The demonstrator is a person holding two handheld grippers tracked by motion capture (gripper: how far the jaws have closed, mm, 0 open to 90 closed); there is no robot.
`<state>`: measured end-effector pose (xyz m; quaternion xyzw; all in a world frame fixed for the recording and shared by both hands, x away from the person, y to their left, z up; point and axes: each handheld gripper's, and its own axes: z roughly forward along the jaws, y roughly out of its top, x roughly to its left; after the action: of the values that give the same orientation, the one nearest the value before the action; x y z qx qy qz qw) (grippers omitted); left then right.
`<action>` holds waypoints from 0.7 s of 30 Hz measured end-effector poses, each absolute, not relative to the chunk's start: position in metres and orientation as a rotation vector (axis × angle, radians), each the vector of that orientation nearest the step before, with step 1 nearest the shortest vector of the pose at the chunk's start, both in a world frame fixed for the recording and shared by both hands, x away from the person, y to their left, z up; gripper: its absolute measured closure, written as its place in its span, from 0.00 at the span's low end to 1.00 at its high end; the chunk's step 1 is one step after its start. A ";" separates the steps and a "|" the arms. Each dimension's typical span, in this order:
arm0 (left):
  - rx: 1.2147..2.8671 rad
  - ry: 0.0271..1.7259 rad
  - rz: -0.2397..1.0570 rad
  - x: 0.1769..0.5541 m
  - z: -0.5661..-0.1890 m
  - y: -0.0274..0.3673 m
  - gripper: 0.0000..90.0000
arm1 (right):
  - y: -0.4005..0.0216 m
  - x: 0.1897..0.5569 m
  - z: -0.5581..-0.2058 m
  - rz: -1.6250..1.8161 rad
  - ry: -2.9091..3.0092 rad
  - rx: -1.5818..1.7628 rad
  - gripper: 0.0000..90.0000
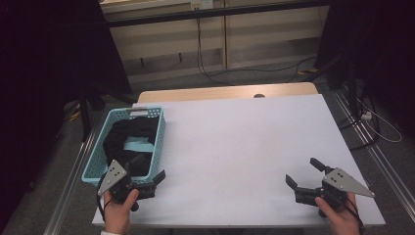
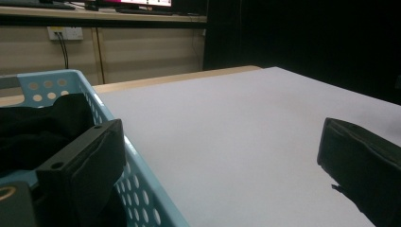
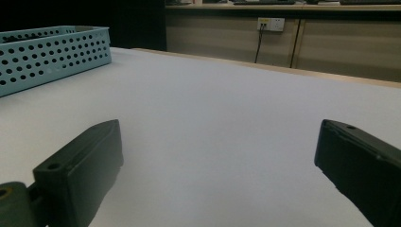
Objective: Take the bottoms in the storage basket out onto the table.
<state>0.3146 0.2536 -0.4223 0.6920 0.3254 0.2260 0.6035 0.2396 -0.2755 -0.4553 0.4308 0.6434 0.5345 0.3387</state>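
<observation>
At lower left my left gripper [image 1: 149, 182], jaws wide apart, straddles the perforated blue plastic basket's [image 1: 93, 156] rim above crumpled black cloth [image 1: 129, 139]; right gripper [image 1: 303, 174] gapes empty over the matte white worktop [image 1: 244, 147].

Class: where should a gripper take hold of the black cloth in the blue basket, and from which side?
Probably from above: the basket walls it in. Pinch the raised fold of the black cloth near the middle. The left gripper, open, is nearest.

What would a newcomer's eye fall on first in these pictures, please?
Probably the light blue basket at the table's left edge, with black cloth heaped inside it. Next, the two open tools at the near edge: the left tool beside the basket's near corner, the right tool over the bare white table.
</observation>
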 end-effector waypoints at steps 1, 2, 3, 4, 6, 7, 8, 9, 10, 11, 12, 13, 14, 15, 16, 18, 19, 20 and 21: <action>1.602 0.757 0.514 0.315 -0.423 0.252 0.02 | -0.276 0.240 -0.455 1.395 1.672 1.123 0.01; 1.615 0.755 0.510 0.316 -0.424 0.250 0.02 | -0.277 0.240 -0.455 1.394 1.669 1.122 0.01; 1.615 0.755 0.510 0.316 -0.424 0.250 0.02 | -0.278 0.240 -0.455 1.395 1.666 1.123 0.01; 1.618 0.752 0.515 0.316 -0.424 0.249 0.02 | -0.278 0.241 -0.455 1.394 1.665 1.125 0.01; 1.620 0.752 0.513 0.316 -0.424 0.249 0.02 | -0.278 0.241 -0.456 1.404 1.662 1.130 0.01; 1.616 0.754 0.515 0.315 -0.423 0.248 0.02 | -0.278 0.241 -0.456 1.403 1.663 1.134 0.01; 1.614 0.747 0.519 0.315 -0.422 0.248 0.02 | -0.278 0.240 -0.456 1.401 1.670 1.136 0.01; 1.614 0.747 0.519 0.315 -0.422 0.248 0.02 | -0.278 0.239 -0.456 1.400 1.670 1.138 0.01; 1.612 0.751 0.518 0.316 -0.421 0.247 0.02 | -0.278 0.239 -0.456 1.400 1.670 1.138 0.01; 1.606 0.747 0.521 0.318 -0.419 0.247 0.02 | -0.279 0.238 -0.455 1.394 1.668 1.133 0.01; 1.606 0.747 0.521 0.318 -0.419 0.247 0.02 | -0.280 0.237 -0.455 1.394 1.664 1.136 0.01; 1.603 0.748 0.518 0.318 -0.419 0.246 0.02 | -0.280 0.237 -0.455 1.394 1.664 1.136 0.01; 1.596 0.747 0.515 0.317 -0.417 0.246 0.02 | -0.281 0.236 -0.454 1.387 1.661 1.134 0.01; 1.596 0.747 0.515 0.317 -0.417 0.246 0.02 | -0.281 0.236 -0.454 1.387 1.661 1.134 0.01; 1.596 0.742 0.518 0.317 -0.416 0.247 0.02 | -0.281 0.236 -0.454 1.387 1.656 1.137 0.01; 1.591 0.745 0.521 0.316 -0.414 0.248 0.02 | -0.281 0.236 -0.454 1.390 1.656 1.137 0.01; 1.586 0.747 0.523 0.316 -0.413 0.249 0.02 | -0.280 0.236 -0.454 1.390 1.655 1.135 0.01; 1.580 0.745 0.522 0.316 -0.411 0.249 0.02 | -0.279 0.237 -0.454 1.384 1.665 1.127 0.02; 1.576 0.744 0.523 0.317 -0.408 0.250 0.02 | -0.279 0.238 -0.454 1.383 1.667 1.124 0.01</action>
<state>0.3168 0.2504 -0.4081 0.6839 0.3226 0.2270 0.6138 0.2380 -0.2790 -0.4538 0.4327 0.6414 0.5324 0.3433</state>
